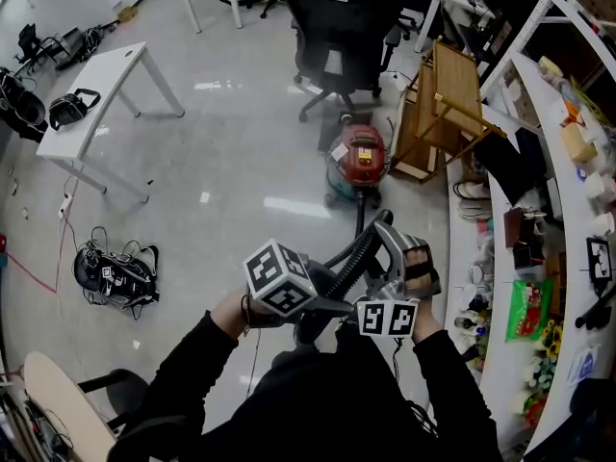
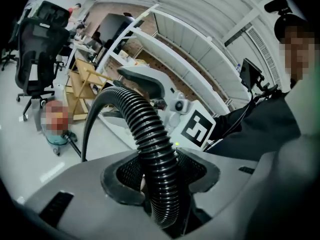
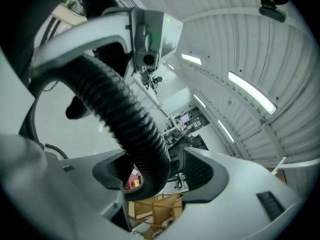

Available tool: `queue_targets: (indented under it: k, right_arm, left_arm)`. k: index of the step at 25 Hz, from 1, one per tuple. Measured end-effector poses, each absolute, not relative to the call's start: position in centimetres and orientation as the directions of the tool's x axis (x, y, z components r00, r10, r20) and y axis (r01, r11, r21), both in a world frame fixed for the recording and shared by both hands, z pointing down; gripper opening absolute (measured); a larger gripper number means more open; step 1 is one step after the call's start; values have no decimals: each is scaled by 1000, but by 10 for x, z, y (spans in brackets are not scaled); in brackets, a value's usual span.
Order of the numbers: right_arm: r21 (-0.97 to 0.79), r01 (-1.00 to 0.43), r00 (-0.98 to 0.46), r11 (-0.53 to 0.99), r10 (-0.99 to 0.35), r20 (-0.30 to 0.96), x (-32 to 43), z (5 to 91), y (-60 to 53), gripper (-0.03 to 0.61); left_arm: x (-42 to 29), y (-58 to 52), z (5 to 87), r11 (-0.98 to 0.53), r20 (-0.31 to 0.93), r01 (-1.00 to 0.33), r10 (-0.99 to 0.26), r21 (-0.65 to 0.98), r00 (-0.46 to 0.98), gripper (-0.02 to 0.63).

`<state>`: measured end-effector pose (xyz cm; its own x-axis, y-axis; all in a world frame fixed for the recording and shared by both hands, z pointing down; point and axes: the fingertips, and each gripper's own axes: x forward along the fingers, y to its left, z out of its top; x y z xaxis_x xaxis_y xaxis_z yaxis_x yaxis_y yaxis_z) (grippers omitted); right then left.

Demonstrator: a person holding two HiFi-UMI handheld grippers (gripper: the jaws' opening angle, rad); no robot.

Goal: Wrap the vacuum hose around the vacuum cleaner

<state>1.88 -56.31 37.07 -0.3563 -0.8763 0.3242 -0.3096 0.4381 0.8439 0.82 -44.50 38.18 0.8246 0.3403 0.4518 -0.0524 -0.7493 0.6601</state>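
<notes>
The red vacuum cleaner (image 1: 358, 157) stands on the floor ahead of me, on a teal base. Its black ribbed hose (image 1: 358, 253) rises from it to both grippers, held close together at my chest. In the left gripper view the hose (image 2: 145, 129) runs up between the jaws of my left gripper (image 2: 160, 176), whose pads press on both sides of it. My right gripper (image 3: 160, 171) stands open around the hose (image 3: 120, 114), which leans on the left jaw with a gap to the right pad. In the head view the left gripper (image 1: 322, 306) sits just below the right gripper (image 1: 385, 248).
A black office chair (image 1: 337, 37) stands behind the vacuum, and a wooden rack (image 1: 443, 104) to its right. A long white counter (image 1: 568, 258) with small items curves along the right. A white table (image 1: 96, 94) and a cable tangle (image 1: 115, 272) lie left.
</notes>
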Motion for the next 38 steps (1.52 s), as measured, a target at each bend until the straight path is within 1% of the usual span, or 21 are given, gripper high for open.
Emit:
queue_targets:
  k: [3, 5, 7, 10, 12, 13, 14, 15, 17, 19, 20, 21, 22, 24, 25, 27, 29, 31, 34, 36, 38]
  right_arm:
    - [812, -386, -319, 437, -889, 327, 47, 381, -598, 311]
    - [771, -454, -332, 447, -888, 319, 70, 386, -620, 311]
    - [732, -484, -389, 479, -867, 310, 85, 390, -635, 311]
    - [714, -467, -476, 521, -829, 294, 95, 395, -659, 311]
    - [669, -458, -527, 585, -785, 325, 100, 402, -671, 310]
    - [615, -469, -554, 634, -753, 354, 103, 406, -675, 283]
    - [533, -498, -580, 684, -720, 382, 105, 408, -678, 171]
    - [439, -538, -597, 719, -693, 404, 107, 407, -683, 149]
    - [323, -604, -585, 729, -680, 442, 112, 402, -699, 150]
    - [287, -646, -534, 708, -687, 493, 120, 407, -717, 150]
    - [279, -663, -501, 695, -688, 525, 126, 411, -725, 152]
    - [272, -681, -466, 680, -688, 556, 135, 415, -733, 153]
    - [258, -703, -433, 663, -686, 585, 146, 420, -740, 153]
    - [205, -755, -384, 622, -674, 631, 168, 427, -751, 153]
    - [177, -781, -367, 599, -668, 647, 178, 430, -757, 153]
    - [125, -820, -347, 558, -659, 667, 193, 431, -768, 155]
    - [74, -845, -352, 530, -655, 669, 202, 430, -779, 155]
    - [27, -857, -370, 515, -650, 664, 207, 427, -785, 155]
    - [-12, -856, -393, 517, -635, 665, 209, 426, -784, 155]
    - [-20, -853, -395, 521, -621, 677, 209, 428, -783, 156]
    - [-2, -855, -375, 518, -616, 692, 213, 431, -785, 156]
  left_arm:
    - [19, -445, 369, -755, 455, -28, 365, 655, 812, 204]
    - [26, -450, 358, -763, 464, -33, 358, 646, 810, 204]
    - [34, -454, 346, -771, 475, -40, 351, 636, 807, 204]
    - [48, -464, 332, -795, 512, -44, 346, 605, 787, 205]
    - [58, -471, 326, -804, 532, -51, 342, 592, 774, 207]
    - [61, -475, 325, -809, 548, -63, 336, 584, 766, 207]
    - [62, -481, 326, -819, 573, -84, 320, 568, 754, 209]
    - [61, -489, 329, -834, 609, -118, 288, 539, 739, 210]
    - [54, -514, 340, -873, 686, -206, 181, 442, 705, 212]
    - [45, -540, 347, -897, 717, -295, 34, 328, 696, 213]
    - [40, -552, 345, -895, 705, -343, -46, 286, 708, 239]
    - [34, -563, 340, -878, 676, -399, -126, 264, 726, 304]
    - [27, -572, 331, -850, 637, -458, -206, 259, 743, 340]
    - [12, -581, 313, -783, 564, -570, -361, 250, 743, 365]
    - [8, -579, 311, -754, 549, -614, -418, 235, 724, 372]
    - [6, -559, 336, -699, 579, -686, -479, 203, 660, 384]
    - [7, -536, 394, -602, 657, -778, -515, 181, 551, 401]
    - [4, -522, 467, -450, 724, -875, -542, 179, 427, 402]
    - [-13, -525, 557, -231, 798, -957, -536, 178, 277, 402]
    - [-27, -535, 596, -180, 844, -971, -487, 155, 224, 402]
    - [-42, -545, 626, -179, 886, -978, -427, 111, 178, 402]
